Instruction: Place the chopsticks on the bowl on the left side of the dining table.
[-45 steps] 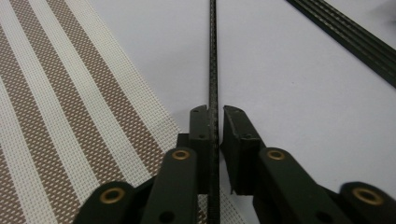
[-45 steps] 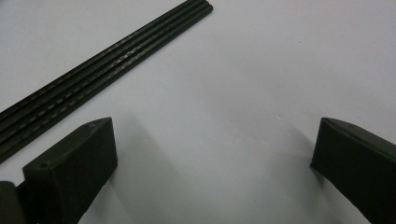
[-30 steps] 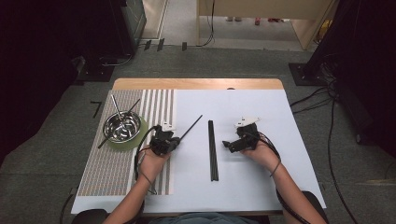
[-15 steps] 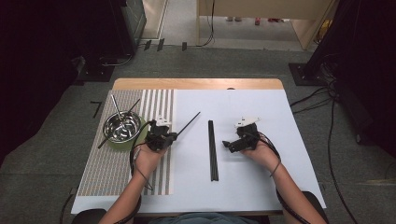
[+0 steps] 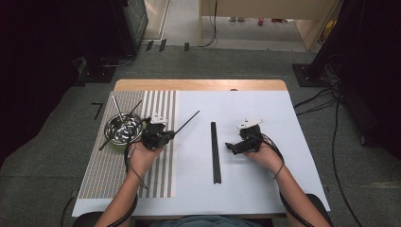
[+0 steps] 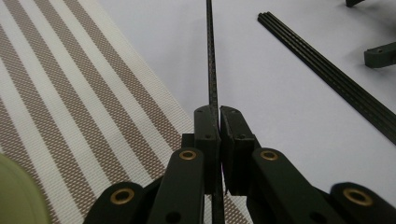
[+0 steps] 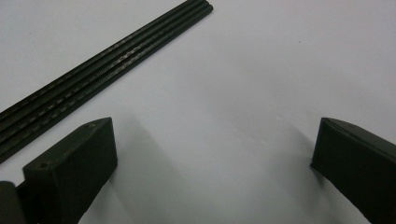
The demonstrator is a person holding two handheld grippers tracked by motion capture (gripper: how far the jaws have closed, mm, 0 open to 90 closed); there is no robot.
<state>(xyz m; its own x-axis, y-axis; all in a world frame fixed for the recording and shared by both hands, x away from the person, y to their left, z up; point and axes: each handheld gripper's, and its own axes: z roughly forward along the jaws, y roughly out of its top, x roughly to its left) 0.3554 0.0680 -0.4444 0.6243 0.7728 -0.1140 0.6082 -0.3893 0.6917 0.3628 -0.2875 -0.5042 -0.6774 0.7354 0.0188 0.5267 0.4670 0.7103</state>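
Thin black rod (image 6: 212, 56), long, straight and finely textured, is pinched between the pressed-together jaws of the left gripper (image 5: 166, 136), its free end slanting up and away toward the middle of the white table cover (image 5: 265, 113). In the left gripper view the rod runs dead centre out of the closed pads, with a short tail passing back between the gripper's arms. The grip sits at the border where the brown-and-white striped placemat (image 5: 101, 172) meets the white sheet.

Just beside that hand, on the mat, stands a shiny steel bowl (image 5: 116, 135) resting in a green dish, with more dark and metal rods leaning out of it. A bundle of flat black rods (image 5: 215, 151) lies lengthwise on the white cover between the two hands, apart from both. The right gripper (image 5: 230, 146) hovers low over bare white surface near that bundle, its jaws spread wide with nothing between them.

Open white cover stretches beyond the rod's tip to the wooden far edge (image 5: 198, 85) of the table, and to the right of the right hand.
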